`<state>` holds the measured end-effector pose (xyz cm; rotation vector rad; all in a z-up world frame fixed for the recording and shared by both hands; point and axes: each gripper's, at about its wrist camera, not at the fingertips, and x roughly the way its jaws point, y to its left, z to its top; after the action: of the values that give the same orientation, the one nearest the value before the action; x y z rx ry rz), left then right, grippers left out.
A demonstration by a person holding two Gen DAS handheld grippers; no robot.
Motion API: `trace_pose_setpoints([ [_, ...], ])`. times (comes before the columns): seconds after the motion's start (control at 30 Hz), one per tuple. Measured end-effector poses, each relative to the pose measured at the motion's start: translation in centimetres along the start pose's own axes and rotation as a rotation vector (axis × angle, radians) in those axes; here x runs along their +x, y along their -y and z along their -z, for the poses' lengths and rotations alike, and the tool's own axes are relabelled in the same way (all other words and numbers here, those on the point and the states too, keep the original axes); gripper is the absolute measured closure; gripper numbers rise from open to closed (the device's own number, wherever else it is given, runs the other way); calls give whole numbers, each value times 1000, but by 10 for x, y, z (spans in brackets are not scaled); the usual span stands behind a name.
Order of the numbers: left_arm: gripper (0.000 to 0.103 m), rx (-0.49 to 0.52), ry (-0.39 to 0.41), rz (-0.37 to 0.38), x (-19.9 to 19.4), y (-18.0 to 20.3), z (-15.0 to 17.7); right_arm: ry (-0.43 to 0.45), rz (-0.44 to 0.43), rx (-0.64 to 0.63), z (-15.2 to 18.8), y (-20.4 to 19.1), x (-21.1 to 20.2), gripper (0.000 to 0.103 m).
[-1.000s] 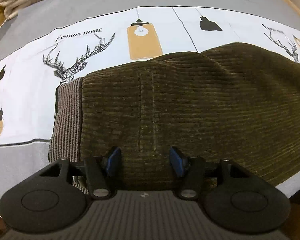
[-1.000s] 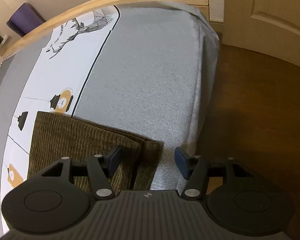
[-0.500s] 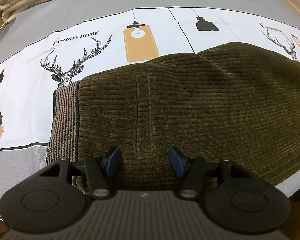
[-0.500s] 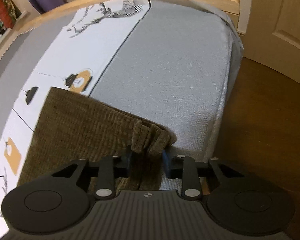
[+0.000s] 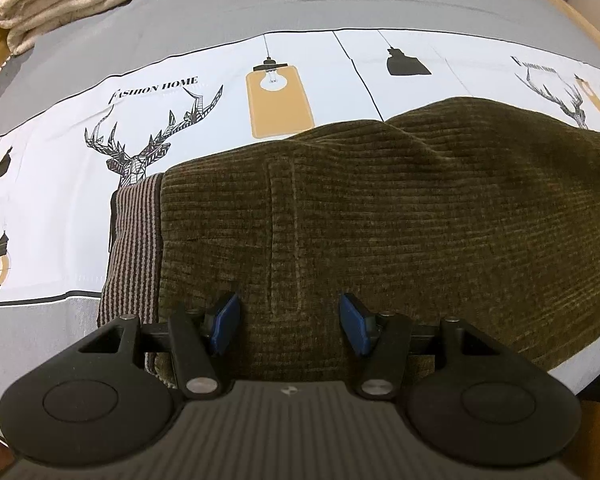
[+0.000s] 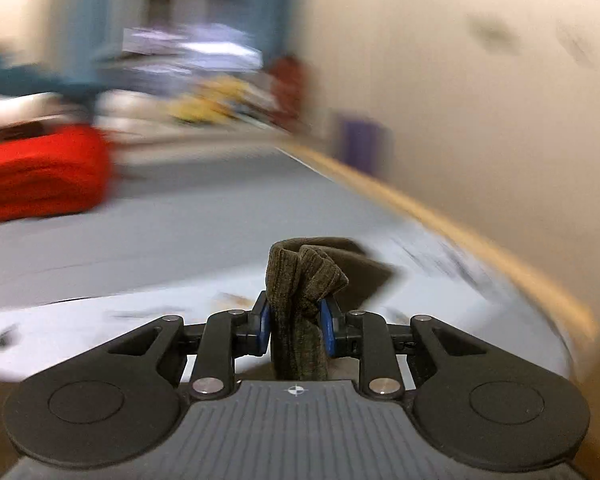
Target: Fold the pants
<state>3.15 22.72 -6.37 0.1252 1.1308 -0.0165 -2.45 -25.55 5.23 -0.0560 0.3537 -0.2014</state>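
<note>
- Our right hand-held gripper (image 6: 294,326) is clamped on a bunched hem of the pants (image 6: 300,280), lifted off the bed; that view is badly blurred.
- Our left hand-held gripper (image 5: 288,324) hangs with fingers apart over the waist end, not gripping.
- The pants (image 5: 380,220) lie on the bed (image 5: 220,16): soft, thick, ribbed olive corduroy with a striped waistband (image 5: 134,240).
- We judge them limp and fairly heavy, grippy rather than slick; hems and waistband are the best holds.
- The bed cover is smooth printed cloth.
</note>
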Motion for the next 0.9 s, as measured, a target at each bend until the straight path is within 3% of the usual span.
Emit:
trace_pose_setpoints([
  [0.17,42,-23,-7,0,1,-7,1,-19,-400,-357,42,-158,-38,76],
  [0.27,41,-33,-11,6,2,-9,-1,-133,-639,-630,95,-231,-47,74],
  [0.33,40,-41,-14,14,3,-9,-2,-236,-705,-787,128,-260,-45,74],
  [0.4,35,-49,-14,27,2,-7,-3,-277,-704,-832,143,-273,-47,67],
  [0.47,34,-48,-3,44,0,-4,-4,-264,-720,-821,139,-277,-53,59],
  [0.63,33,-87,47,129,-8,0,-12,-236,-813,-672,103,-259,-58,54],
  [0.77,33,-162,82,220,-12,6,-26,-250,-781,-646,108,-243,-54,50],
  [0.9,33,-173,103,289,-14,29,-43,-329,-786,-589,114,-235,-40,50],
])
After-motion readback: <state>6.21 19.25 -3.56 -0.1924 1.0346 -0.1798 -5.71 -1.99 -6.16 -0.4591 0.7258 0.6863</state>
